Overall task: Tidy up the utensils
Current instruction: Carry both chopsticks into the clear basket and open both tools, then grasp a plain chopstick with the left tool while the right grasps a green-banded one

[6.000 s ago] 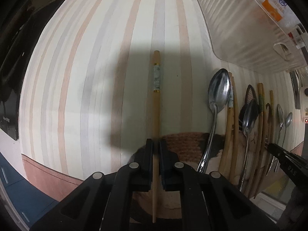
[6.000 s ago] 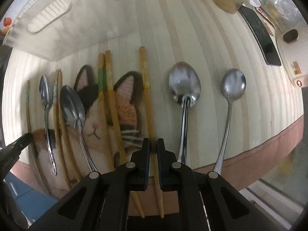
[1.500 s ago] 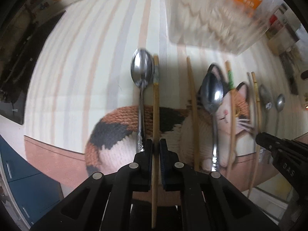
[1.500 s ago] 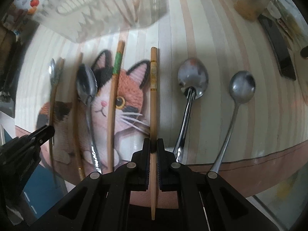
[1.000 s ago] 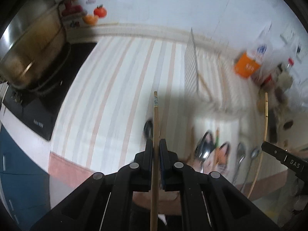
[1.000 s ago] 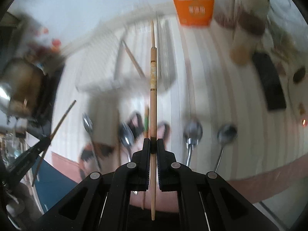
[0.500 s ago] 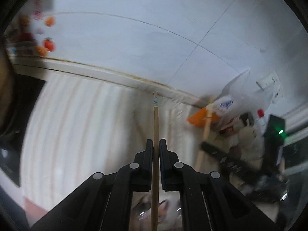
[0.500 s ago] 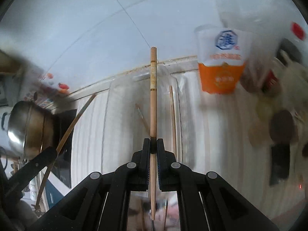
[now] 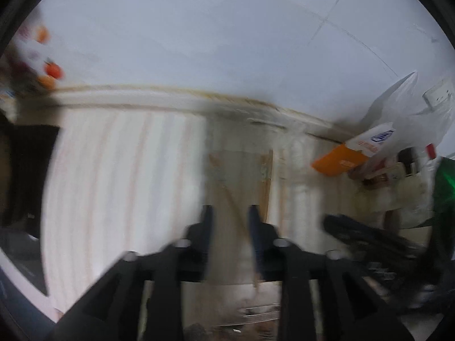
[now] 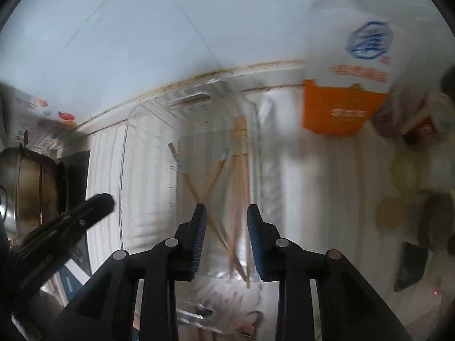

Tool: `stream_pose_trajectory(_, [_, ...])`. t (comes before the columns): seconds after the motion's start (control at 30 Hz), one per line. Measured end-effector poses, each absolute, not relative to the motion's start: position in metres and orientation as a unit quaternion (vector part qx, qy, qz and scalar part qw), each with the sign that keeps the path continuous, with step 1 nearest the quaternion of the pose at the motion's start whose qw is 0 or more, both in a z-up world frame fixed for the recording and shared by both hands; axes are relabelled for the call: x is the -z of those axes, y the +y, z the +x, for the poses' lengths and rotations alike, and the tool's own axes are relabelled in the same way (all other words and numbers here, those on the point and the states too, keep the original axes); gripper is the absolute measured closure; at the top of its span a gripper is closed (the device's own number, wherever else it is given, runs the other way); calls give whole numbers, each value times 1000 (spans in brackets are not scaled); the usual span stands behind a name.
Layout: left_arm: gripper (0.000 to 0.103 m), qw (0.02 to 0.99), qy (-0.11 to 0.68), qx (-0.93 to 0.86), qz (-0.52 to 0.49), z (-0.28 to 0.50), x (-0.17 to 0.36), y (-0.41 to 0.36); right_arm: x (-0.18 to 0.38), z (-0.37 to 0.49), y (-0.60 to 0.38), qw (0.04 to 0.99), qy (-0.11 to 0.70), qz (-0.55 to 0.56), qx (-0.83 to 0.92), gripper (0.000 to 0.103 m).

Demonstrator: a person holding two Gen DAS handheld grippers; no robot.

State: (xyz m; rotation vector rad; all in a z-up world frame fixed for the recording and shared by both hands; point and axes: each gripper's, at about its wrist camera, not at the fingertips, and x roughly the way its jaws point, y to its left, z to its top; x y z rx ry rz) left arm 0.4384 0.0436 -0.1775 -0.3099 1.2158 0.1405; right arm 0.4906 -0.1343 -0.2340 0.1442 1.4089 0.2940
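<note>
Both grippers hover over a clear plastic organizer box (image 10: 148, 130) on the striped counter. My right gripper (image 10: 226, 213) is open and empty; several wooden chopsticks (image 10: 236, 187) lie crossed in the box compartment just beyond its fingertips. My left gripper (image 9: 229, 216) is open and empty too; in its blurred view the chopsticks (image 9: 231, 199) lie in the box (image 9: 241, 170) ahead. The left gripper also shows at the left of the right wrist view (image 10: 85, 210). The right gripper shows at the right of the left wrist view (image 9: 355, 233).
An orange-and-white carton (image 10: 344, 96) stands by the wall at right, with jars and bags beside it. A steel pot (image 10: 22, 187) sits on a black stove at left. The white tiled wall (image 9: 199, 42) closes the back. The cat-pattern mat edge (image 10: 250, 324) shows below.
Both grippers have opened and let go of their chopsticks, which now lie in the clear box. Half a second ago each was still shut on one above the box.
</note>
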Motion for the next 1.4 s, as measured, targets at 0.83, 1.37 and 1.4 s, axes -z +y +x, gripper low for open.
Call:
stream_pose_trajectory(0.83, [1, 747, 646, -126, -93, 234, 298, -1, 339, 268, -121, 705, 697, -35, -124, 98])
stream_pose_trajectory(1.37, [99, 733, 672, -72, -81, 236, 331, -32, 336, 265, -191, 691, 718, -8, -83, 97])
stream_pose_trajectory(1.4, [99, 732, 672, -74, -86, 235, 331, -27, 339, 263, -190, 688, 721, -8, -82, 97])
